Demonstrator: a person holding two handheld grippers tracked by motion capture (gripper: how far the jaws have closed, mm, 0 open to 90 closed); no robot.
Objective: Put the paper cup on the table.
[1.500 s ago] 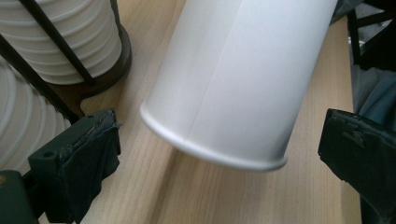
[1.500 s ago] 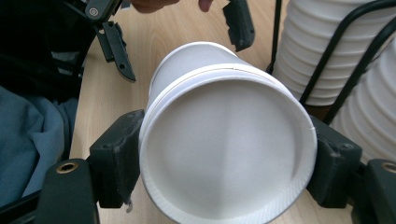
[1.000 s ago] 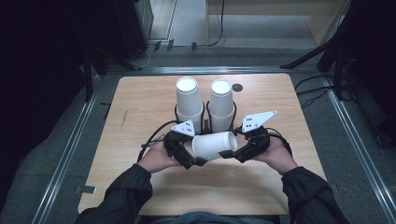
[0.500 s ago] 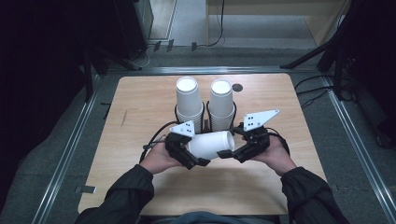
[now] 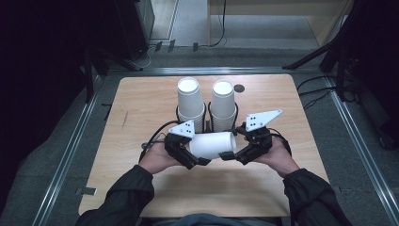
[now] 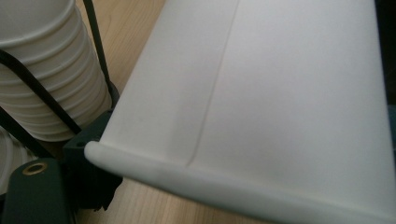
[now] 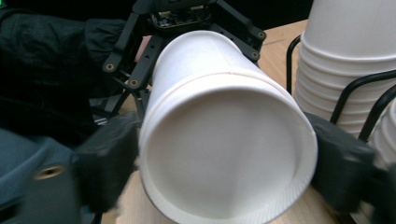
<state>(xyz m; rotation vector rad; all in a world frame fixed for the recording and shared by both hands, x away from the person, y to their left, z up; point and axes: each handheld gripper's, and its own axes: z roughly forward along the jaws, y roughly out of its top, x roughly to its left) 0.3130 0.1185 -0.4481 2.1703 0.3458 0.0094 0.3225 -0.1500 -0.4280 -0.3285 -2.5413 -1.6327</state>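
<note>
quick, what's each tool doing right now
Left tool: jaws just been closing, holding the paper cup at its rim end.
Right tool: jaws just opened, cup's base between them, not gripped.

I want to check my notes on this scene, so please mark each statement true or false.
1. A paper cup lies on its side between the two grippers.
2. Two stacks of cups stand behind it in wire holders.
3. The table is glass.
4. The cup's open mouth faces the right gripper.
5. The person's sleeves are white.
1. True. The paper cup lies between the left gripper, whose jaws have just been closing, and the right gripper, whose jaws have just been opening.
2. True: stacks, wire holders.
3. False: the table is wooden.
4. False: its closed bottom faces it.
5. False: the sleeves are dark.
</note>
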